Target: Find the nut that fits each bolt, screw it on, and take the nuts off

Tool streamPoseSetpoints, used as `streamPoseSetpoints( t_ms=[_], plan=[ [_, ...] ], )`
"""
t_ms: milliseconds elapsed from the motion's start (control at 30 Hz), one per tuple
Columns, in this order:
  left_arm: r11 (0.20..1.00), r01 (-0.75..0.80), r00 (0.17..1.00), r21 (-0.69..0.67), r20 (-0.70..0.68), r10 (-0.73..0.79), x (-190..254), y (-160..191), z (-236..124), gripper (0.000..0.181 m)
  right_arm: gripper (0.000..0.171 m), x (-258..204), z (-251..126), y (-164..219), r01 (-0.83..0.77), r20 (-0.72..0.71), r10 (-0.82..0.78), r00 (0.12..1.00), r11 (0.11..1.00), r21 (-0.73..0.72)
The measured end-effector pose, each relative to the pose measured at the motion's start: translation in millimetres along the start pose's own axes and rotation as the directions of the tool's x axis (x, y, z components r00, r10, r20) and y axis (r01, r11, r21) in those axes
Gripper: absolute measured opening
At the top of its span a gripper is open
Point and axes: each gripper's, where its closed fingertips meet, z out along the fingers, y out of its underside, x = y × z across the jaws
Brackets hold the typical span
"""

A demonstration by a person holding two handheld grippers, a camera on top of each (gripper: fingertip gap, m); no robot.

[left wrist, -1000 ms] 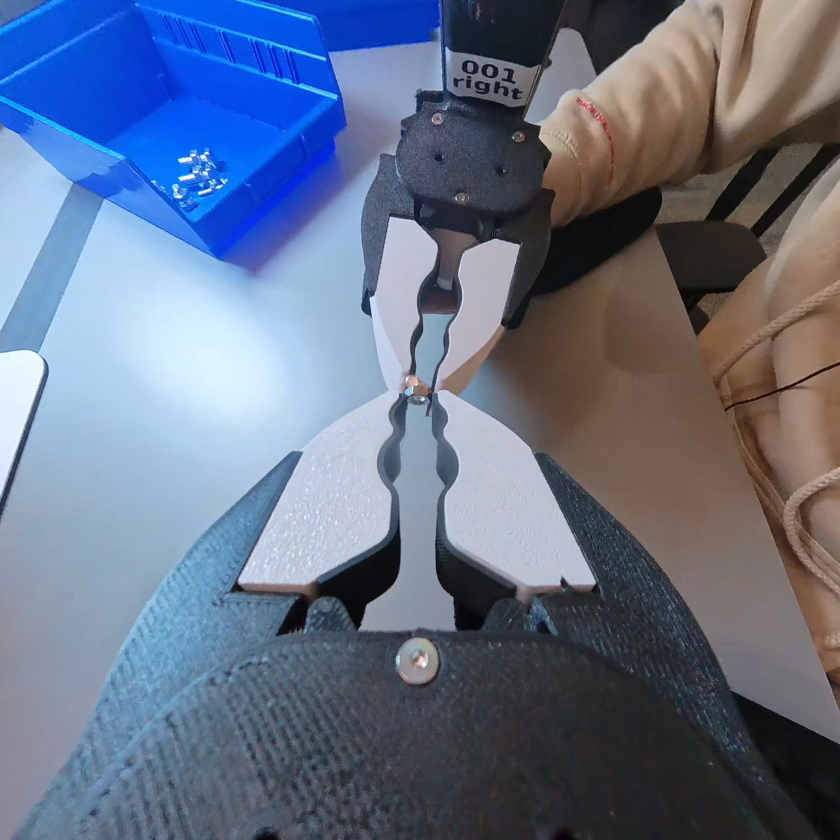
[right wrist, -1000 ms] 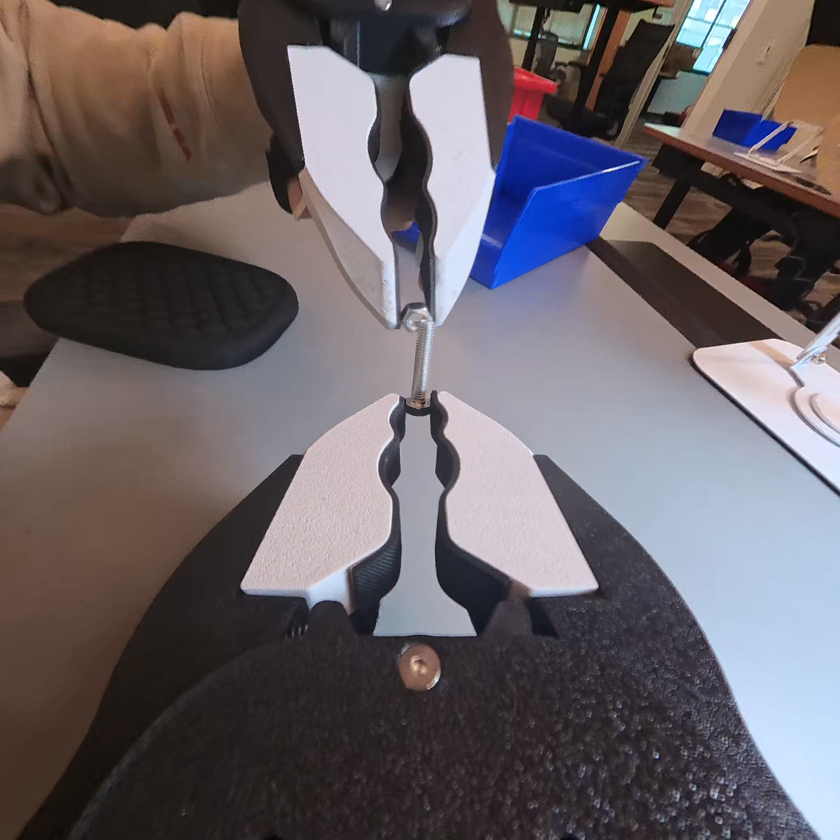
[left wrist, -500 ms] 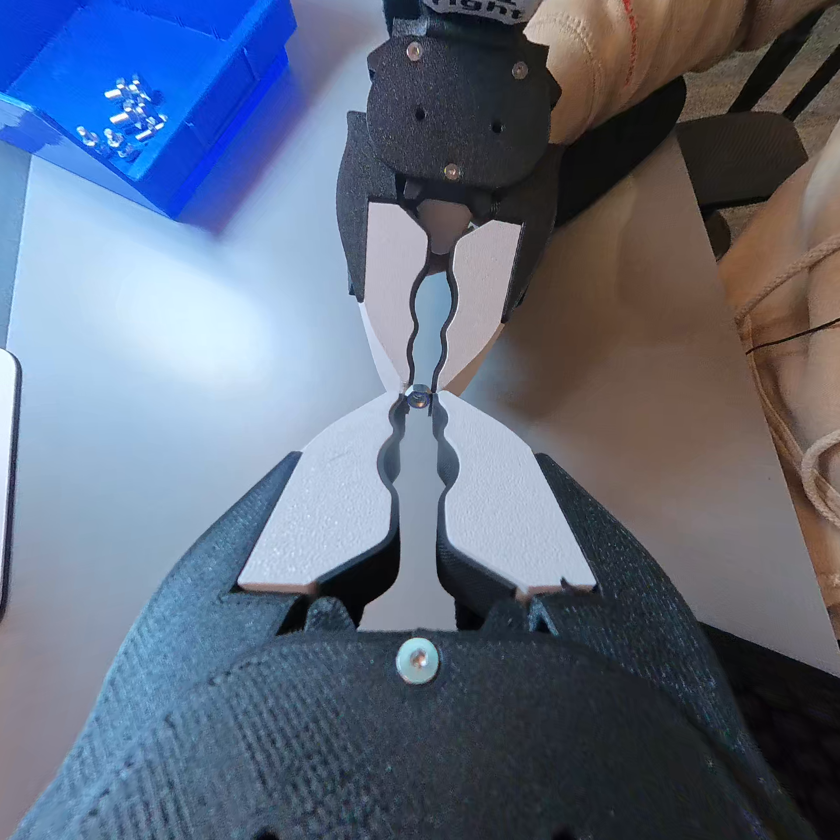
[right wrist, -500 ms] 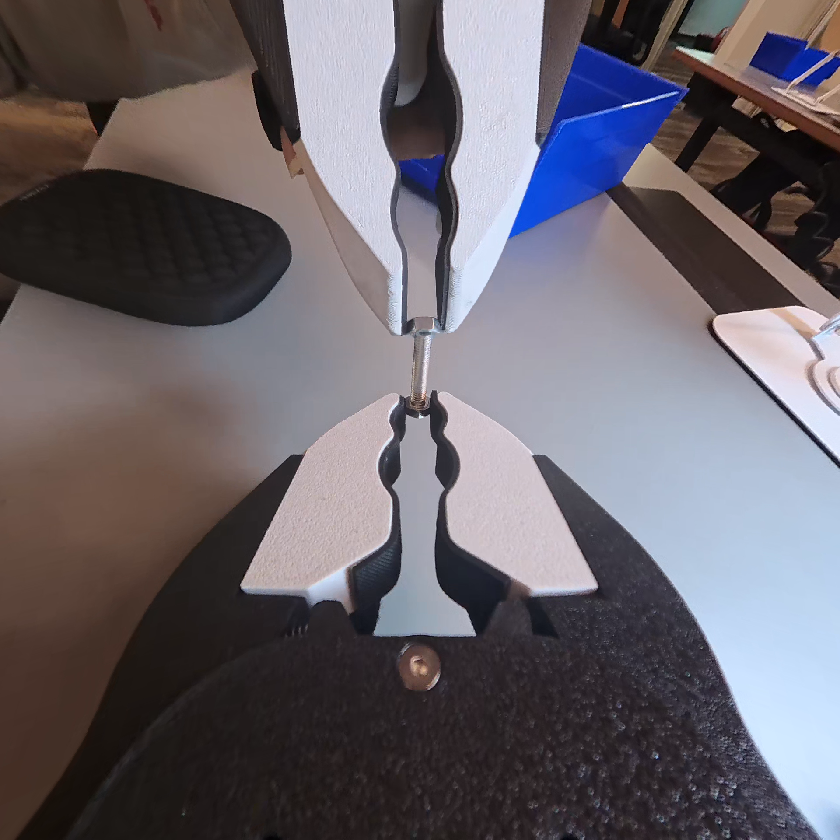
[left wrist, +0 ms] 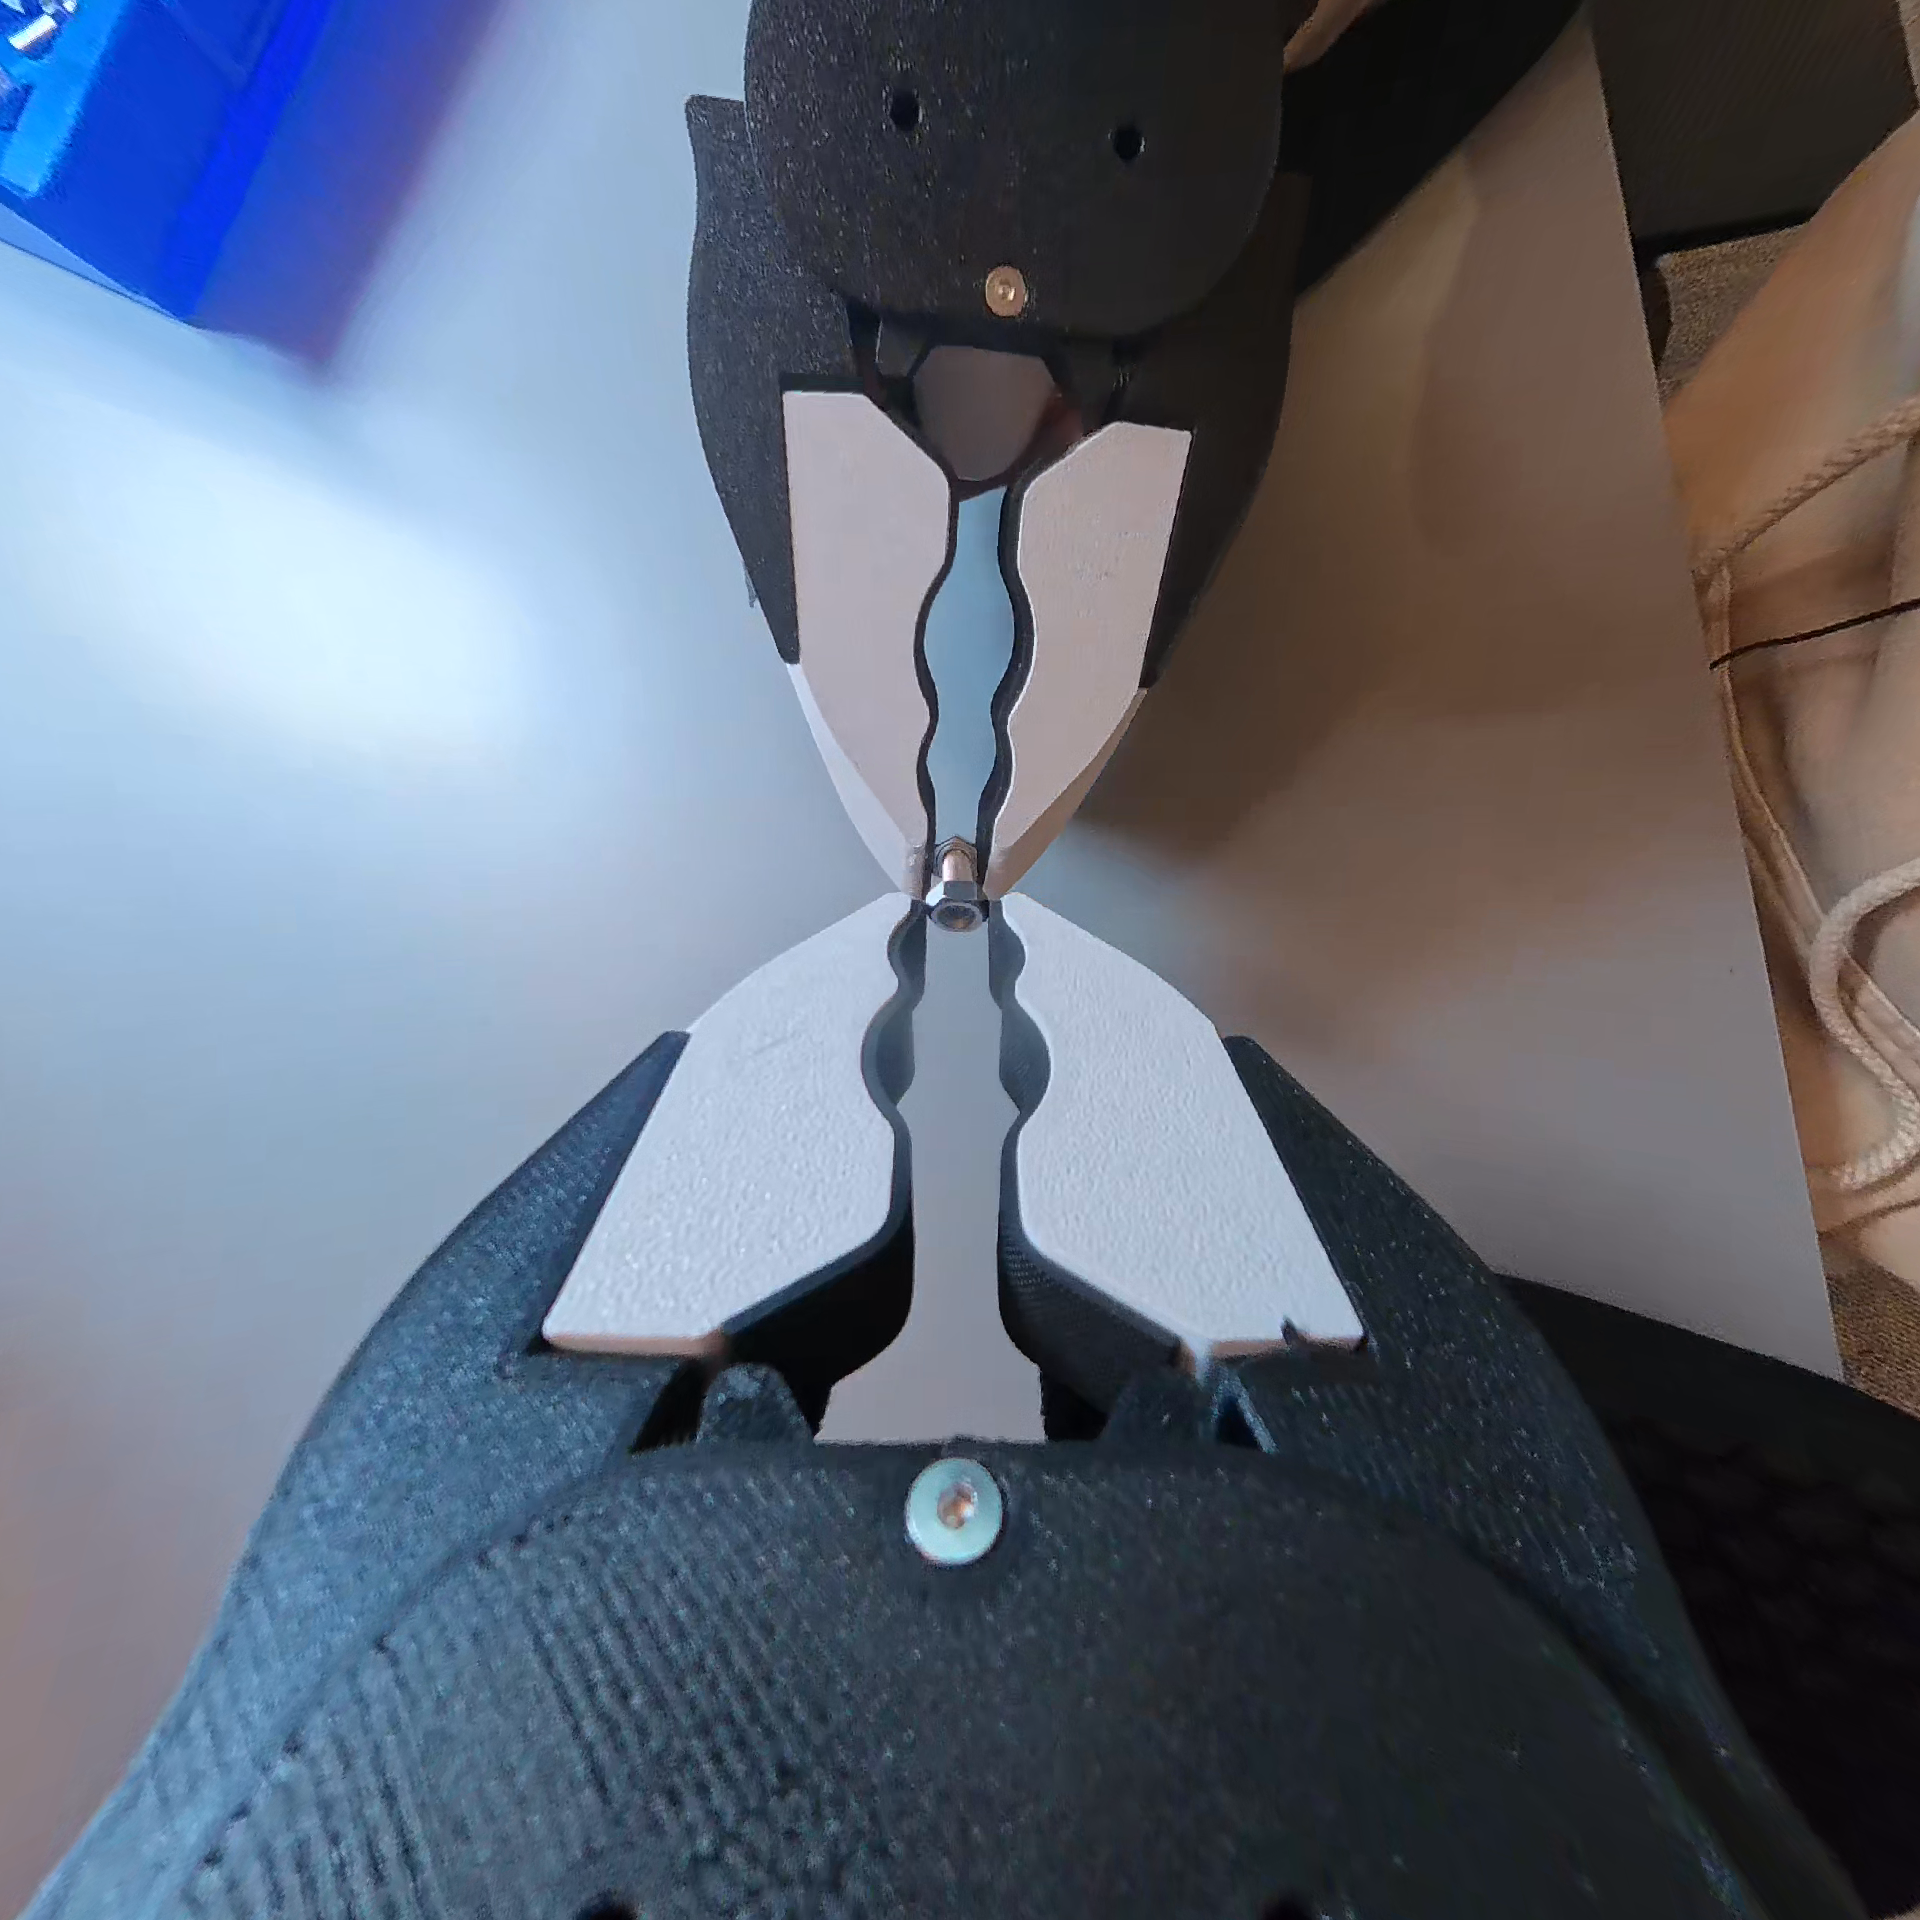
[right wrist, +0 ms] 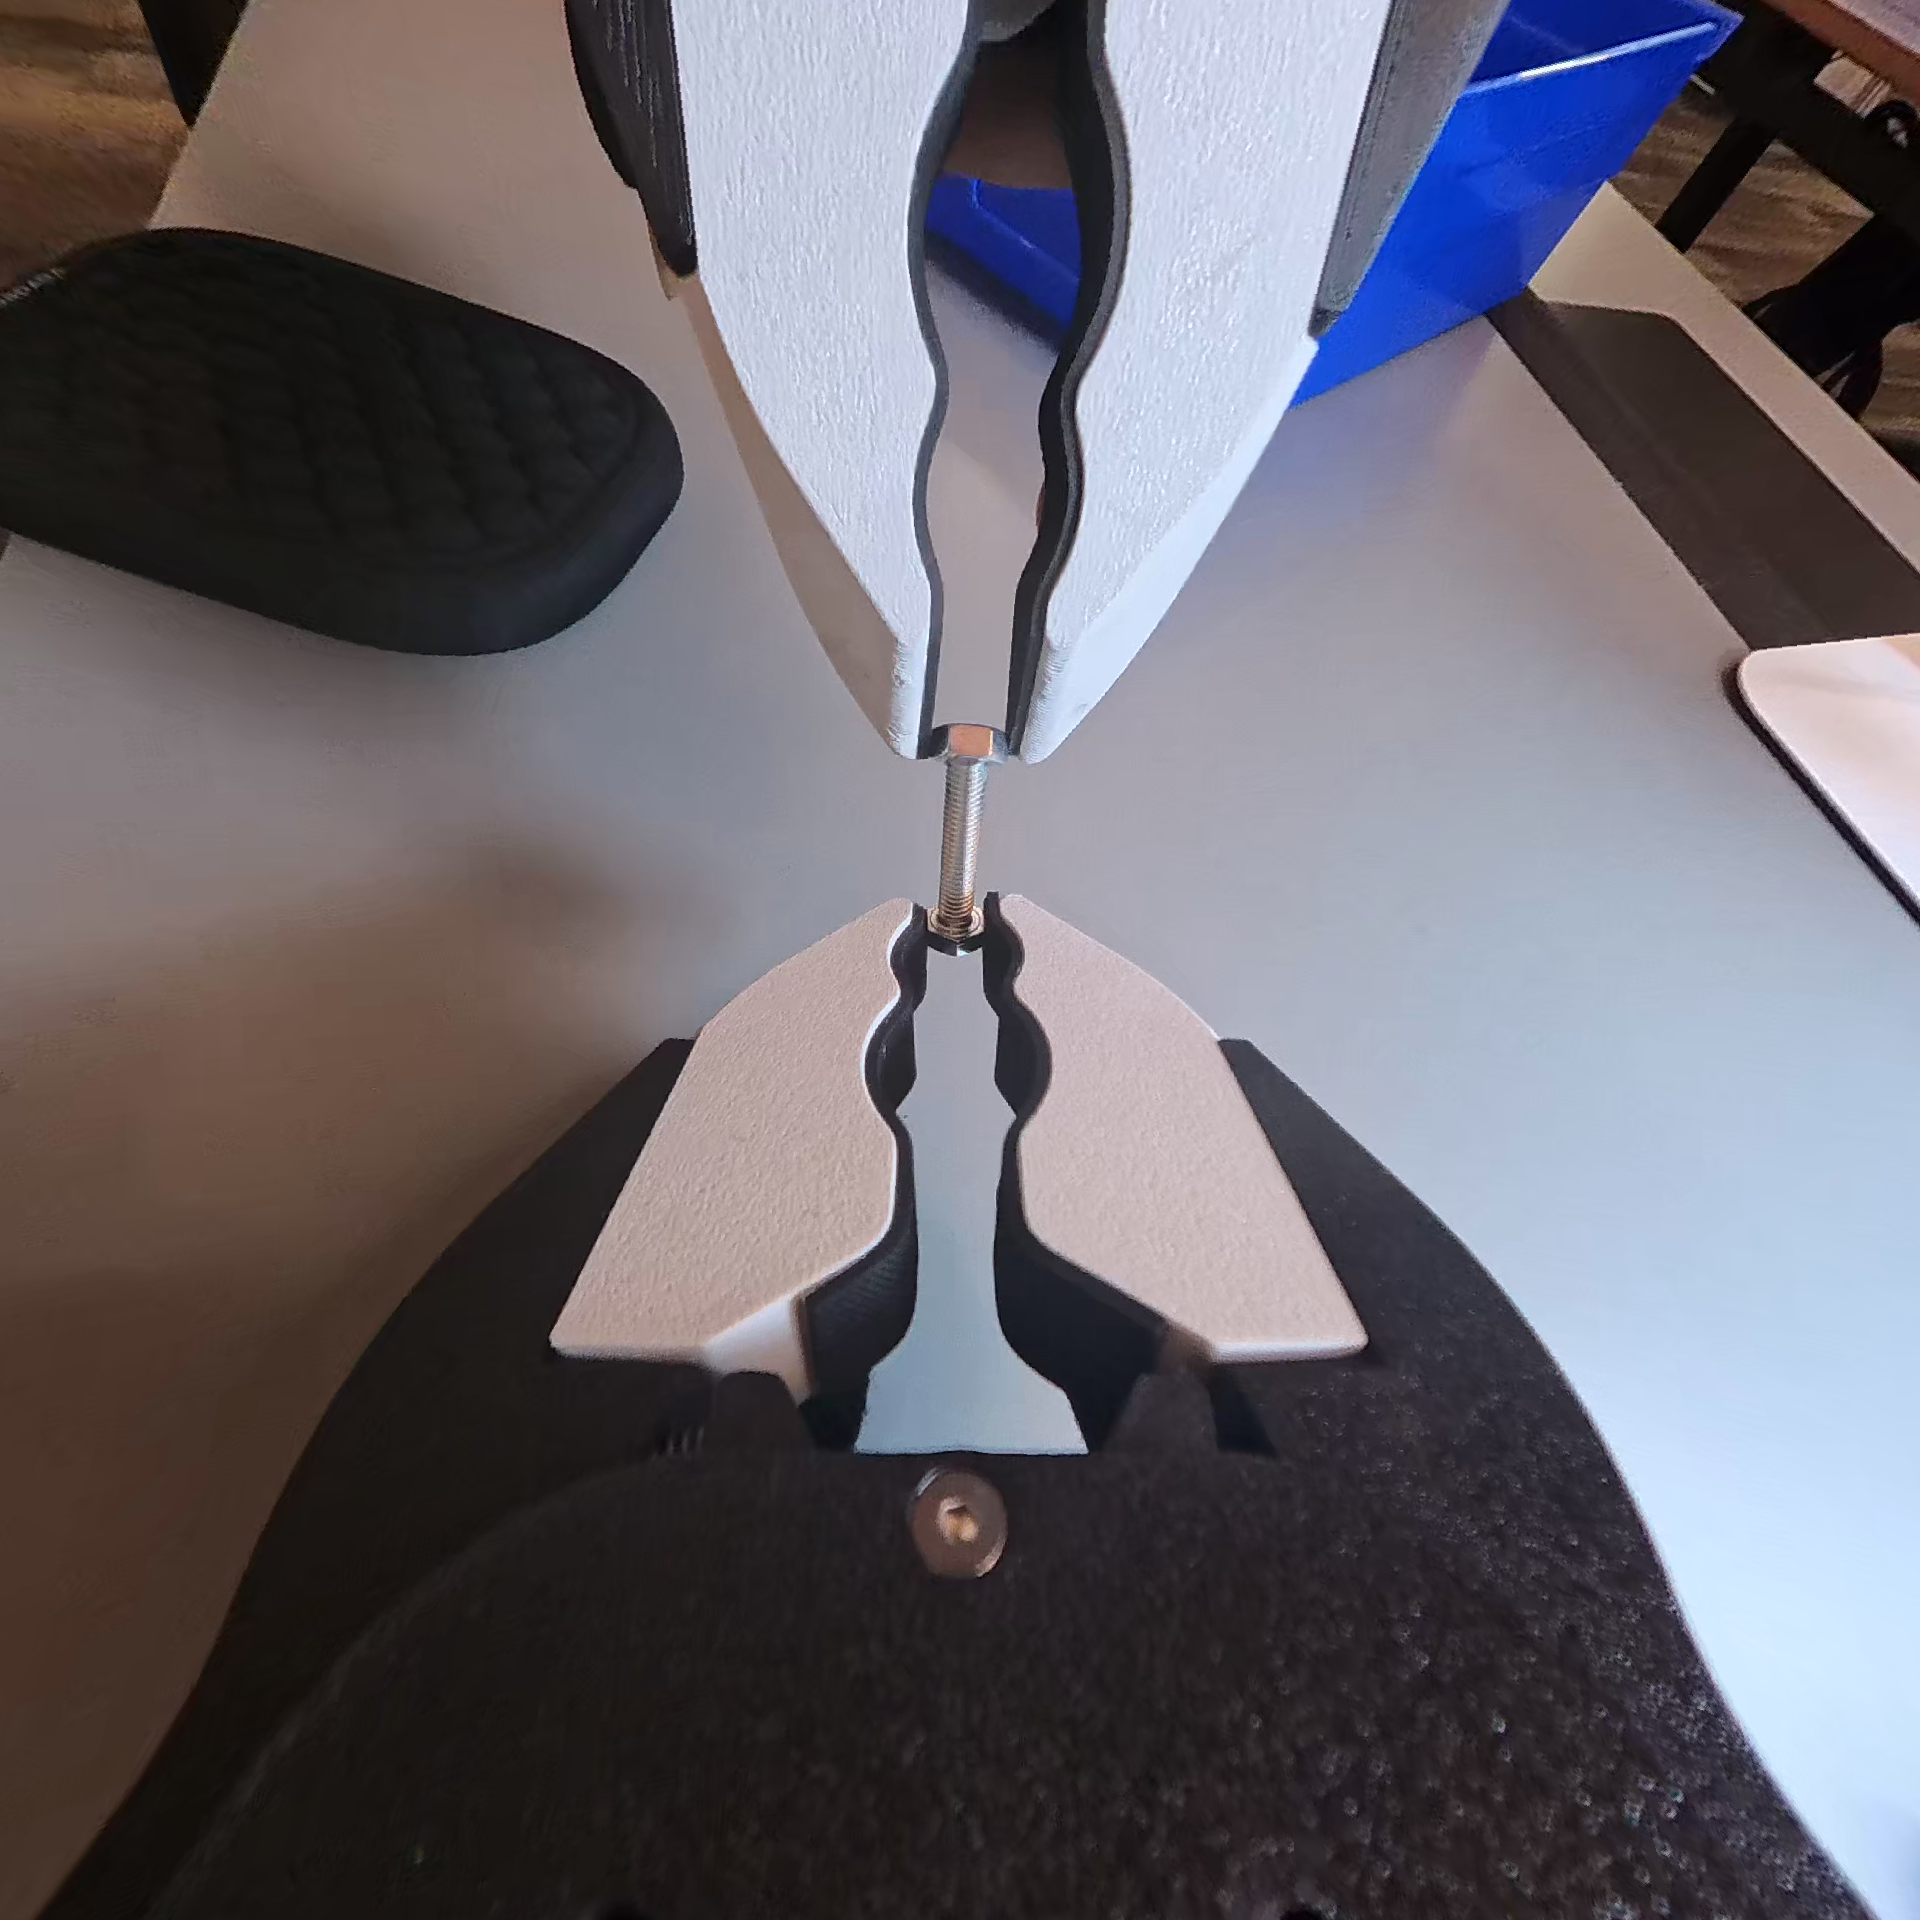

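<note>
A silver bolt [right wrist: 956,831] spans the gap between my two grippers above the grey table [right wrist: 1455,831]. My left gripper [left wrist: 956,914] is shut on a hex nut [left wrist: 956,916] at one end of the bolt. In the right wrist view it comes down from the top [right wrist: 966,743] with the nut [right wrist: 966,742] between its tips. My right gripper [right wrist: 956,925] is shut on the other end of the bolt. In the left wrist view it faces me tip to tip [left wrist: 954,860], and the bolt [left wrist: 954,864] looks very short, seen end on.
A blue bin [right wrist: 1507,156] stands behind the left gripper and shows blurred at the upper left of the left wrist view [left wrist: 125,135]. A black padded rest [right wrist: 291,436] lies at left. A white board [right wrist: 1849,748] lies at the right edge. A beige sleeve [left wrist: 1818,520] is beyond the table's right edge. The tips of both grippers are at nearly the same place.
Both grippers kept their hold on the bolt and nut. The left gripper straightened from a tilt and came closer to the right one. The blue bin slid toward the left view's upper-left corner.
</note>
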Motion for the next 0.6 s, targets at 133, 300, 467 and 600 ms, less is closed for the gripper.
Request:
streamPoseSetpoints(
  t_ms=[133, 300, 467, 600],
  plan=[
    [0.999, -0.006, 1.0, -0.032, -0.02, 0.005, 2.0, 0.8, 1.4, 0.012, 0.01, -2.6, 2.1, 3.2, -0.002, 0.012, 0.002, 1.0, 1.0, -0.022],
    [0.997, -0.018, 0.999, -0.076, -0.039, 0.015, 4.9, 2.7, 5.0, 0.012, 0.01, -6.3, 4.1, 6.3, -0.01, 0.033, 0.011, 0.999, 0.999, -0.038],
    [0.997, -0.019, 0.999, -0.076, -0.037, 0.017, 4.1, 1.5, 3.9, 0.011, 0.01, -7.2, 3.1, 2.2, -0.051, 0.056, 0.051, 0.997, 0.999, 0.002],
    [1.0, -0.006, 1.0, -0.006, 0.002, 0.006, -2.5, -7.8, -5.5, 0.011, 0.01, -3.7, -0.8, -5.5, -0.118, 0.077, 0.112, 0.991, 0.99, 0.071]
  ],
)
